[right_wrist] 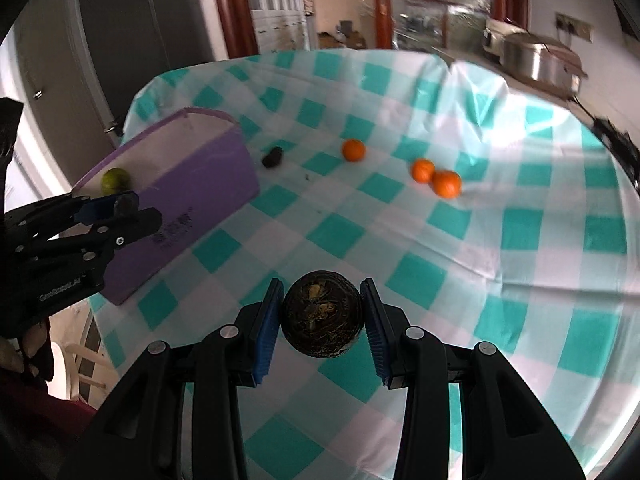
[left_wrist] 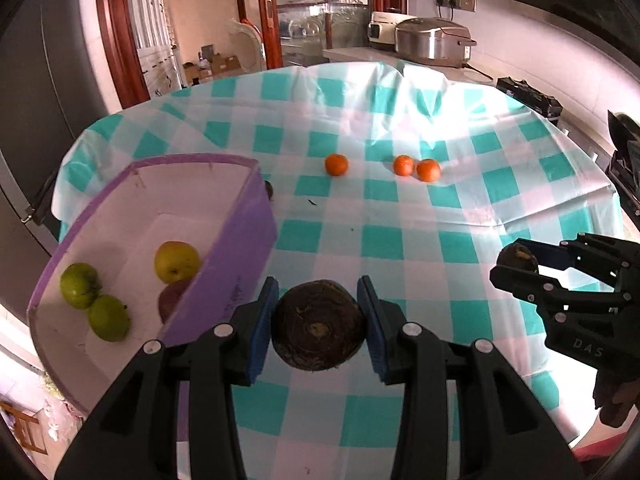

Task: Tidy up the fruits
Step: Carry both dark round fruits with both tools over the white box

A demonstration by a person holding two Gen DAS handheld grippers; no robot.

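My left gripper [left_wrist: 318, 322] is shut on a dark brown round fruit [left_wrist: 319, 325], held above the checked tablecloth just right of the purple bin [left_wrist: 224, 264]. The bin holds two green fruits [left_wrist: 79, 285], a yellow-green apple [left_wrist: 177, 261] and a reddish fruit [left_wrist: 172, 298]. My right gripper [right_wrist: 322, 316] is shut on another dark brown fruit [right_wrist: 322, 314] above the cloth; it also shows in the left wrist view [left_wrist: 518, 262]. Three oranges [left_wrist: 336, 164] [left_wrist: 403, 165] [left_wrist: 428, 169] lie further back. A small dark fruit [right_wrist: 273, 157] lies beside the bin's far corner.
The round table wears a teal and white checked cloth [left_wrist: 400, 240], rumpled at the back. A rice cooker [left_wrist: 432, 42] stands on the counter behind. A dark fridge [left_wrist: 36, 100] is at the left. The left gripper shows in the right wrist view [right_wrist: 120, 216].
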